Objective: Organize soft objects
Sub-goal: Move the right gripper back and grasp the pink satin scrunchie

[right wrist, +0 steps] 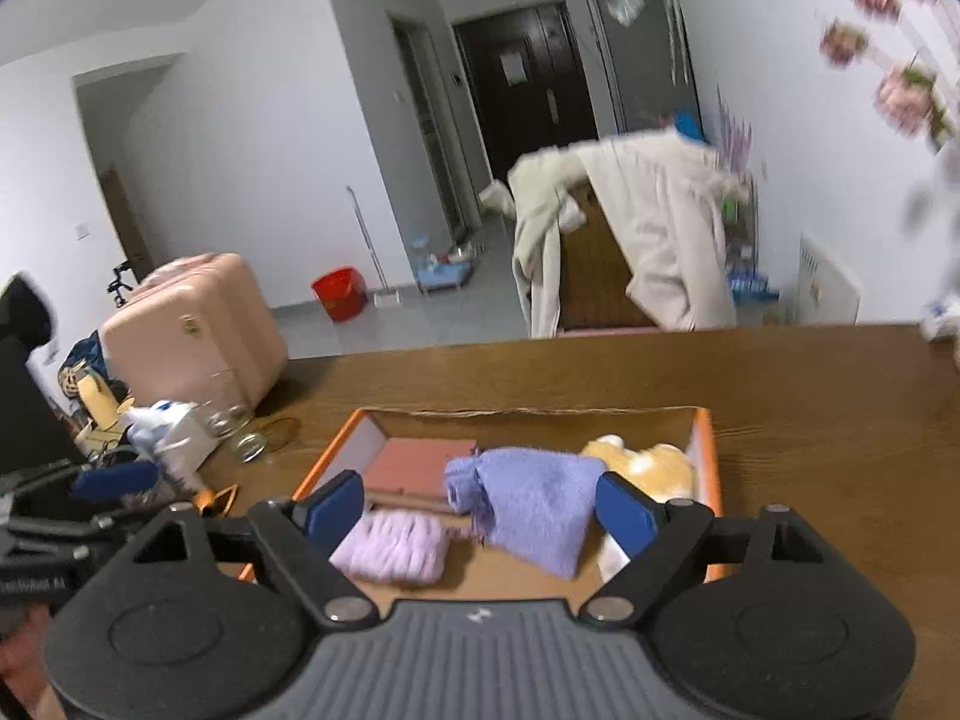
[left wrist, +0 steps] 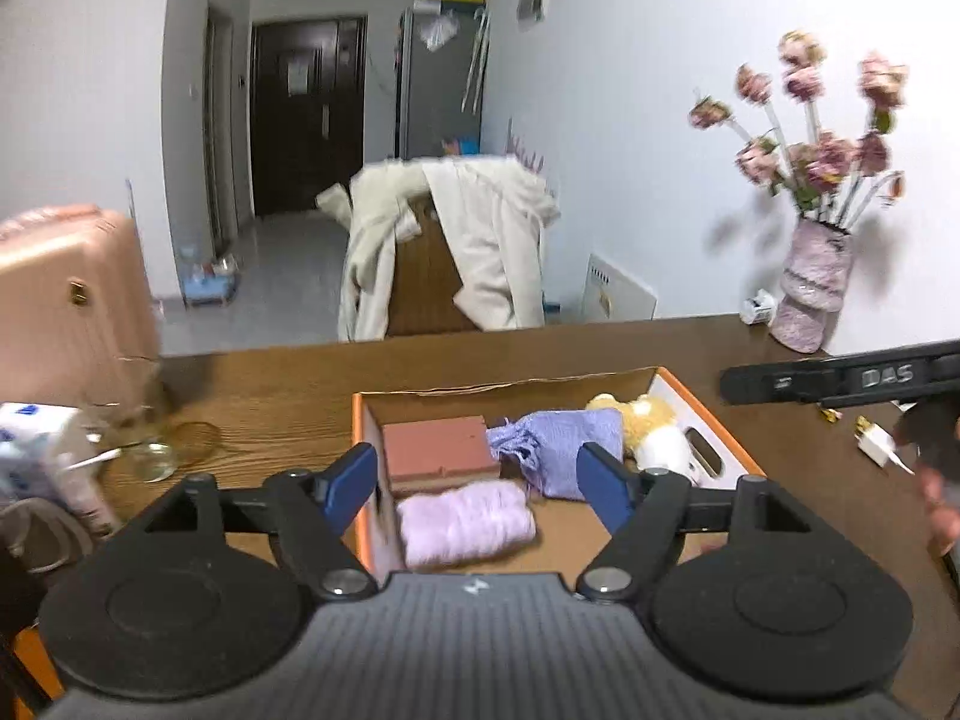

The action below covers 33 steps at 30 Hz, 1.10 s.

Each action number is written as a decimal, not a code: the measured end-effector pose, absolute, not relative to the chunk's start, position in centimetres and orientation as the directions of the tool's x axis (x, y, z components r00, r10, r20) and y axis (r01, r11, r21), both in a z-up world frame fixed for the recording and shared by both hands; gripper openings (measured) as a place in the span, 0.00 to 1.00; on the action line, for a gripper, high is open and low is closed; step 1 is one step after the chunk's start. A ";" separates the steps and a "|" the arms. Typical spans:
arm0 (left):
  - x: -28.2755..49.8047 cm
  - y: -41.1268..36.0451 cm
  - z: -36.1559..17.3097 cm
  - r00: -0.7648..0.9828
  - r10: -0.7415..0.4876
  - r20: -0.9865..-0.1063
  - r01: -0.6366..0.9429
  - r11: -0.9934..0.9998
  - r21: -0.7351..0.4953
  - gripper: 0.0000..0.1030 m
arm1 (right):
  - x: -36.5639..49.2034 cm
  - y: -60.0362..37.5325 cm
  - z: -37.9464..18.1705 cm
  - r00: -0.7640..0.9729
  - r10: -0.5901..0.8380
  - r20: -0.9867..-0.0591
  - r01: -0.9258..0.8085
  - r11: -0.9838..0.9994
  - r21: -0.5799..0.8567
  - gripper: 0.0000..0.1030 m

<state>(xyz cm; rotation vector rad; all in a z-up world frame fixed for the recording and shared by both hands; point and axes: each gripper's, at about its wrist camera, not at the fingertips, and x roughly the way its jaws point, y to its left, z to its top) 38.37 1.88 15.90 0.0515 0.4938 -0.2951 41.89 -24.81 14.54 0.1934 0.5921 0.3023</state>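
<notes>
The left tongs (left wrist: 477, 480) stand wide with nothing pressed between the blue pads; the box contents merely show through the gap. The right tongs (right wrist: 480, 510) are likewise wide and empty.

An orange-rimmed box (left wrist: 708, 420) sits on the brown bench (left wrist: 270, 396), and all the soft things lie inside it. In the left view, a pink roll (left wrist: 465, 522) lies at 6 o'clock in the box, against the near-left wall. A reddish block (left wrist: 438, 450) sits just behind it at 10 o'clock. A purple cloth (left wrist: 564, 444) is at the centre, bunched at its left end, touching the block's right edge. A plush toy (left wrist: 654, 432), yellow and white, lies at 3 o'clock, tucked against the right wall beside the cloth.

In the right view the order is the same: roll (right wrist: 393, 552), block (right wrist: 414, 468), cloth (right wrist: 534, 504), plush (right wrist: 654, 468), within the box (right wrist: 711, 456).

Outside the box, a glass jar (left wrist: 153, 459) stands on the bench at 9 o'clock, and a vase (left wrist: 810, 294) of pink flowers at 2 o'clock by the wall. The other tool's black arm (left wrist: 840, 381) crosses the right edge of the left view.
</notes>
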 end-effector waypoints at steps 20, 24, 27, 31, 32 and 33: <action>9.6 4.9 6.6 0.937 -0.189 -0.292 0.187 0.982 -0.035 0.96 | 9.6 -22.3 7.0 0.920 0.287 -0.268 -0.258 0.956 0.138 0.94; 8.6 4.3 5.7 0.937 -0.175 -0.302 0.185 0.983 0.004 0.96 | 8.5 -21.5 5.6 0.912 0.290 -0.289 -0.259 0.955 0.141 0.95; 8.4 4.0 5.4 0.941 -0.168 -0.294 0.183 0.983 0.025 0.97 | 8.5 -20.5 5.0 0.901 0.313 -0.299 -0.286 0.949 0.132 0.95; 8.8 3.6 4.8 0.941 -0.142 -0.306 0.166 0.985 0.053 0.98 | 8.9 -19.5 4.2 0.891 0.317 -0.325 -0.288 0.948 0.135 0.95; 9.0 3.7 4.7 0.939 -0.140 -0.314 0.164 0.985 0.050 0.98 | 9.1 -19.5 4.1 0.890 0.316 -0.328 -0.285 0.948 0.138 0.95; 9.2 3.7 4.5 0.936 -0.139 -0.322 0.162 0.986 0.045 0.98 | 9.3 -19.5 3.9 0.888 0.315 -0.334 -0.282 0.948 0.145 0.95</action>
